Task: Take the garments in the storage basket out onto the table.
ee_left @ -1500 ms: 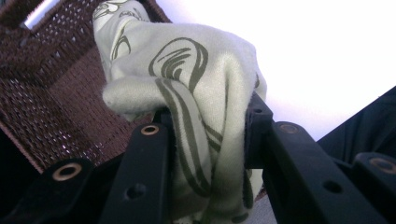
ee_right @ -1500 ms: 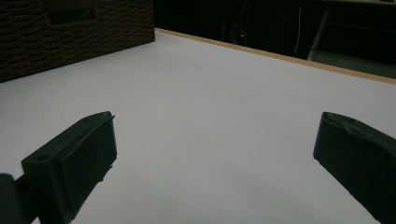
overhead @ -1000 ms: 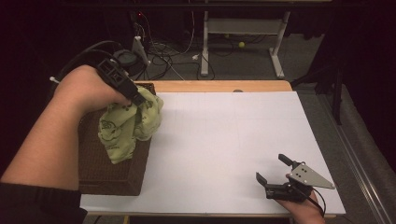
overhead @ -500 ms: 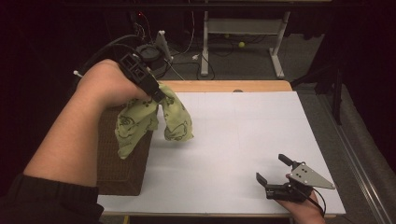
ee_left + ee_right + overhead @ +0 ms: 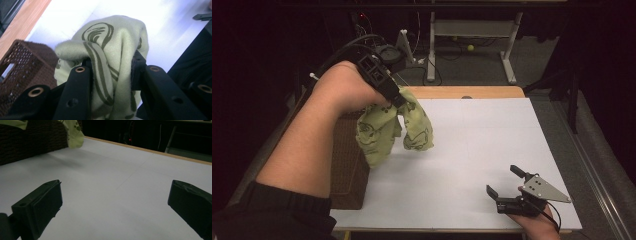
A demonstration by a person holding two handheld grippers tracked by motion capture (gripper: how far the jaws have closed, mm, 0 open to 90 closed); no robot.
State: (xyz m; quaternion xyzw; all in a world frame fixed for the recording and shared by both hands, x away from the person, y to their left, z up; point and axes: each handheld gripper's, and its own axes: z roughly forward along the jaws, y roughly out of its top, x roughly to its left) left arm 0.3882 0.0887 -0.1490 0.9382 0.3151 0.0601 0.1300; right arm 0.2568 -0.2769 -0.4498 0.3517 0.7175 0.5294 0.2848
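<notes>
White table (image 5: 492,150), left gripper (image 5: 399,102) clamping green cloth (image 5: 392,131)

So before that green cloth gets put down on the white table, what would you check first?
1. Left tool clamped on the green cloth: ok.
2. Cloth lifted out of the brown basket: ok.
3. Cloth hanging free above the white table: ok, the lower ends dangle.
4. Landing spot bare: ok.
5. Right tool open and well aside: ok.
6. Any part of the cloth snagged on the basket rim: cannot tell.
</notes>
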